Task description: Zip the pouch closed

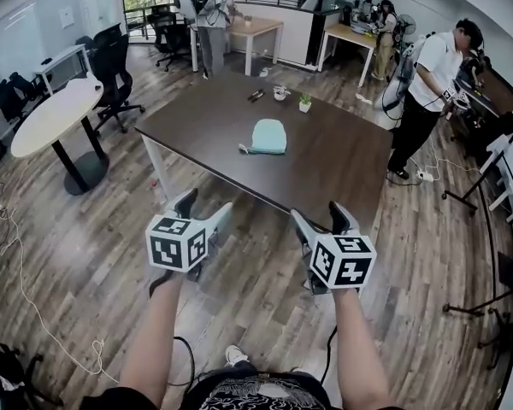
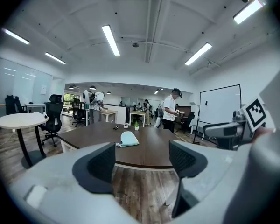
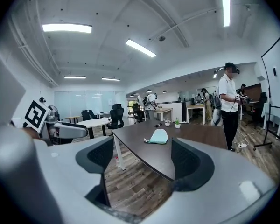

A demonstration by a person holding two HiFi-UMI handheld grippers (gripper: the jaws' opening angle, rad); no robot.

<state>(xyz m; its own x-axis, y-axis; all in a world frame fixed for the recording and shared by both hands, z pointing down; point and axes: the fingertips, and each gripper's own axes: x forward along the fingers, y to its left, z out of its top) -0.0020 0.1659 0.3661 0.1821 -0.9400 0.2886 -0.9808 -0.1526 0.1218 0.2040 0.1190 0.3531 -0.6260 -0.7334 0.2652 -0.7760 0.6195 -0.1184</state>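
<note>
Holding left gripper (image 1: pixel 205 207) and right gripper (image 1: pixel 321 216) side by side above the wooden floor (image 1: pixel 85 254), short of the near edge of the table (image 1: pixel 325 165), both pointing toward it.

Presenting left gripper (image 2: pixel 142 160) with jaws standing wide apart; nothing between the pads, only floor and table edge showing through the gap.

Presenting right gripper (image 3: pixel 147 157) likewise, jaws spread wide and gripping nothing.

Locating the pouch (image 1: pixel 268 136) lying flat near the middle of the dark table, well apart from both grippers and touched by neither. Sighting the same pouch (image 2: pixel 129 138) ahead through the left gripper's gap and (image 3: pixel 157 136) through the right gripper's.

Noting a small plant pot (image 1: pixel 305 103) standing beyond the pouch, and a person (image 1: pixel 427 84) standing past the table's right end.
</note>
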